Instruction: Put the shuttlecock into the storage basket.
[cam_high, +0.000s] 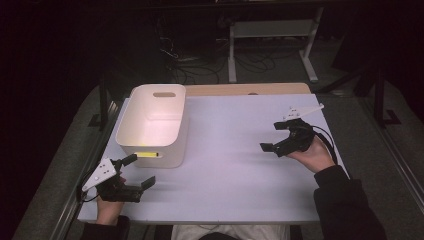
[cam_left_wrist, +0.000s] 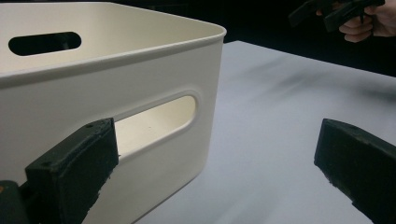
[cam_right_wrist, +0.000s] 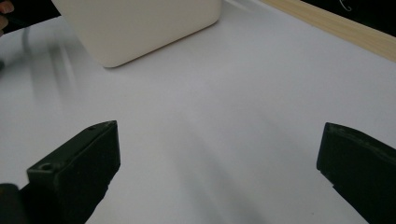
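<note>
White bin (cam_high: 152, 125) stands upright on the left part of the table (cam_high: 235, 165), slot handle facing me; something yellow shows through the slot. My left gripper (cam_high: 137, 172) sits just beside the bin's near wall, jaws wide apart, holding nothing. My right gripper (cam_high: 272, 136) is well apart at the table's right side, jaws likewise spread, empty.

White rectangular bin (cam_high: 152, 125) with handle slots stands upright on the table's left; open top.
</note>
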